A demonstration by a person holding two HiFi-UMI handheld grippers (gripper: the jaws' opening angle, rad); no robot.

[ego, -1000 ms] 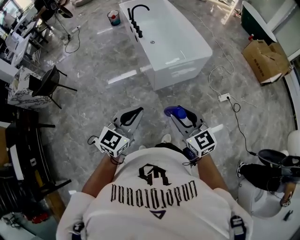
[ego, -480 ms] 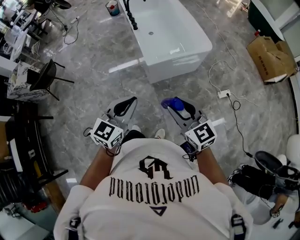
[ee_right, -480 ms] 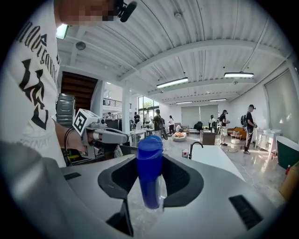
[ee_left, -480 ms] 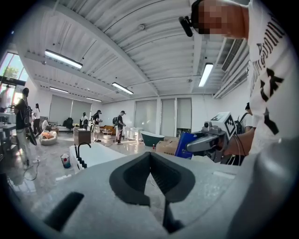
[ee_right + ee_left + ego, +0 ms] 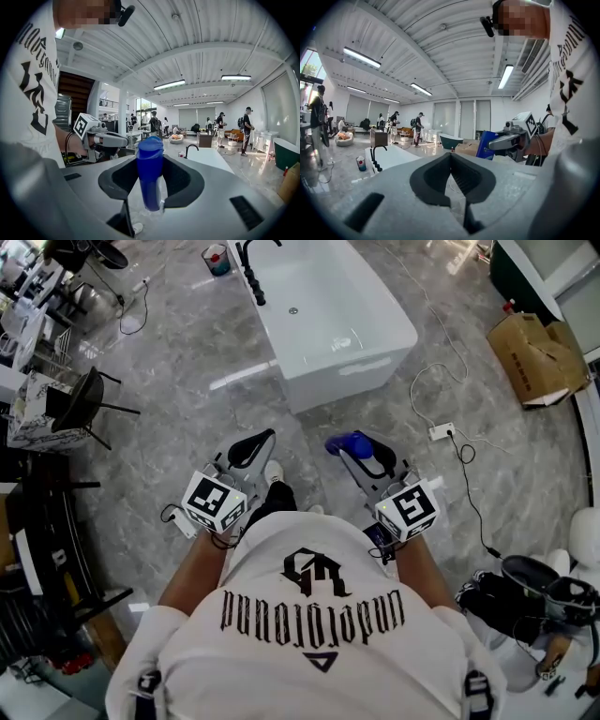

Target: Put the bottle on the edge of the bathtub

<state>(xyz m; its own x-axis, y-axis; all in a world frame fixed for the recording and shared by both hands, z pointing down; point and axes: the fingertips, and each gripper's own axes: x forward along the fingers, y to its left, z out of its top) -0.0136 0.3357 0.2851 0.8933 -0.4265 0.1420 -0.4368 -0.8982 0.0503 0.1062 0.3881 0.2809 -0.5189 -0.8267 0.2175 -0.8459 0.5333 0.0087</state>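
- Since the earlier frame, the person has stepped forward: a shoe [image 5: 273,472] now shows between the two grippers. The bathtub [image 5: 337,381] sits a little higher and further left in the head view.
- The right gripper [image 5: 367,457] pinches the blue bottle [image 5: 150,173] upright between its pads. The bottle is in the air over the floor, well short of the tub.
- The left gripper [image 5: 450,159] has its pads pressed together on nothing, and it hangs beside the right one.
- The step in hand looks like the carry to the tub. To do it well, keep the bottle upright and the grip steady while walking.
- Step clear of the white cable and power strip [image 5: 441,432], which lie to the right of the path.
- Aim for a flat stretch of rim away from the black faucet [image 5: 248,273], and set the base fully down before the pads spread.
- The rim is narrow and glossy, so a tilted release would likely tip the bottle.
- Writing: the shirt print [image 5: 314,610] appears to read "Underground", seen upside down. No label is legible on the bottle.
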